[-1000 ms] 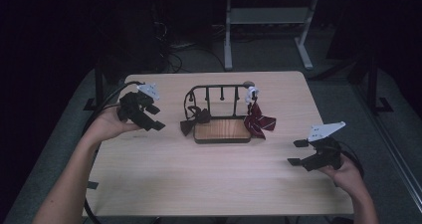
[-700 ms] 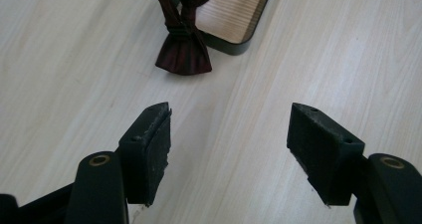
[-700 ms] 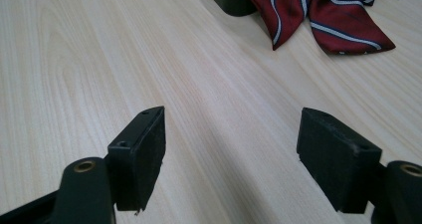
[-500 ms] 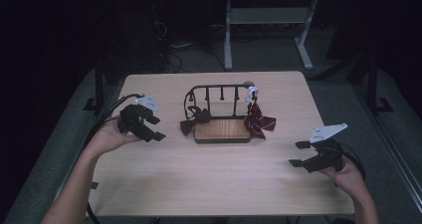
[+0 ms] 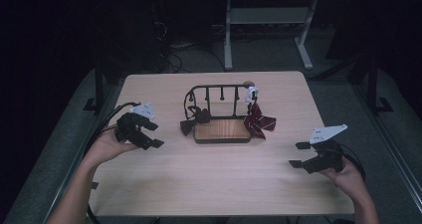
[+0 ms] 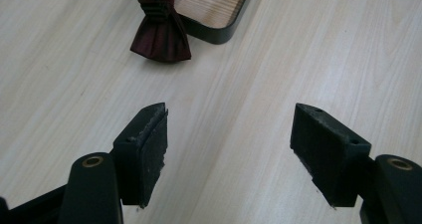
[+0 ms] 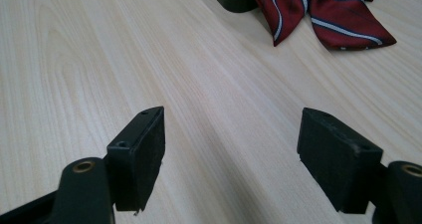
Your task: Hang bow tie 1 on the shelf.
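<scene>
A black wire rack (image 5: 219, 92) on a wooden base (image 5: 221, 130) stands mid-table. A dark maroon bow tie (image 5: 191, 120) hangs at its left end and a red striped bow tie (image 5: 260, 122) at its right, both drooping to the table. My left gripper (image 5: 155, 135) hovers left of the rack, open; its jaws have just been opening further, with nothing between them. In the left gripper view the gripper (image 6: 229, 134) faces the maroon tie (image 6: 161, 35) and the base's corner (image 6: 214, 7). My right gripper (image 5: 297, 155) is open and empty at the front right; the right gripper view looks past the gripper (image 7: 231, 144) at the striped tie (image 7: 323, 10).
The light wooden table (image 5: 214, 179) has bare board in front of the rack and between the hands. Beyond its far edge stands a white metal frame (image 5: 268, 20) on a dark floor. Cables trail from both grippers off the table's sides.
My left hand has come down and toward the near side, away from the rack's left end. The right hand has stayed put. Both ties hang as before.
</scene>
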### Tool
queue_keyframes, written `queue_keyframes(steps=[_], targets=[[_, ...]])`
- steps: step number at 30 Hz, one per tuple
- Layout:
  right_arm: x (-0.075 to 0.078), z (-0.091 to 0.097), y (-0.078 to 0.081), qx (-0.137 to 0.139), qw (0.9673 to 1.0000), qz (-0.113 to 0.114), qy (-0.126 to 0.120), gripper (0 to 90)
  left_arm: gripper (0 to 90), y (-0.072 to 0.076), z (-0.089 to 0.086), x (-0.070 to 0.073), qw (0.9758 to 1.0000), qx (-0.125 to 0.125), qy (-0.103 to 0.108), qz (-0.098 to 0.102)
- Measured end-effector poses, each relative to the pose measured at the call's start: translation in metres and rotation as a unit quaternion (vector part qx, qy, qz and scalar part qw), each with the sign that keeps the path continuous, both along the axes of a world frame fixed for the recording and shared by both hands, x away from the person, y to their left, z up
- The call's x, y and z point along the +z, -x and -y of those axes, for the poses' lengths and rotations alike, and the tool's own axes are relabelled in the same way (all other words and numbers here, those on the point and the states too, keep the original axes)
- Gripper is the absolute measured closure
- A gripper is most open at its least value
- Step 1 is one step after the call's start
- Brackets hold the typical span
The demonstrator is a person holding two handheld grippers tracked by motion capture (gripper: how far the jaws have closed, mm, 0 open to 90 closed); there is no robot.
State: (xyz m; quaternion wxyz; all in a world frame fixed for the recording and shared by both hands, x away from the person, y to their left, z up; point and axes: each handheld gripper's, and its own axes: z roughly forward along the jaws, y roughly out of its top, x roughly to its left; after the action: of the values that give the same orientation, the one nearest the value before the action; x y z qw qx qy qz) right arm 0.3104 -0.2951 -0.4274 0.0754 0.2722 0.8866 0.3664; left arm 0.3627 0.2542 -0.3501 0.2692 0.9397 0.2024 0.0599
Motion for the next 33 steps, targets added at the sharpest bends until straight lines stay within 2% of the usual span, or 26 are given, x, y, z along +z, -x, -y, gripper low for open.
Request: queue_keyframes(steps=[1,3,10,12,16,23,27,28,33], targets=[[0.0,0.0,0.0,-0.001,1.0,-0.002,0.0,26.4,30.2,0.002,0.0,-0.002,1.0,0.004,0.006,0.002],[-0.001,0.001,0.0,0.0,1.0,-0.001,0.001,26.4,29.9,0.003,0.0,-0.005,1.0,0.0,-0.001,0.0],[-0.002,0.001,0.0,-0.003,1.0,-0.001,0.002,26.4,29.1,0.01,-0.001,-0.014,1.0,0.005,0.006,0.001],[-0.002,0.001,0.001,-0.004,1.0,-0.003,0.002,26.4,28.9,0.011,-0.001,-0.016,1.0,0.006,0.002,0.006],[-0.003,0.001,0.001,-0.004,1.0,-0.004,0.002,26.4,28.7,0.015,-0.003,-0.023,0.9998,0.016,0.012,0.006],[-0.003,0.002,0.002,-0.005,1.0,-0.005,0.002,26.4,28.3,0.02,-0.006,-0.033,0.9996,0.021,0.013,0.012],[-0.003,0.002,0.002,-0.004,1.0,-0.004,0.002,26.4,28.3,0.023,-0.007,-0.037,0.9992,0.03,0.022,0.012],[-0.003,0.002,0.002,-0.004,1.0,-0.004,0.001,26.4,28.3,0.022,-0.007,-0.038,0.9994,0.026,0.016,0.015],[-0.003,0.002,0.002,-0.004,1.0,-0.005,0.002,26.4,28.3,0.025,-0.007,-0.044,0.9993,0.031,0.019,0.01]])
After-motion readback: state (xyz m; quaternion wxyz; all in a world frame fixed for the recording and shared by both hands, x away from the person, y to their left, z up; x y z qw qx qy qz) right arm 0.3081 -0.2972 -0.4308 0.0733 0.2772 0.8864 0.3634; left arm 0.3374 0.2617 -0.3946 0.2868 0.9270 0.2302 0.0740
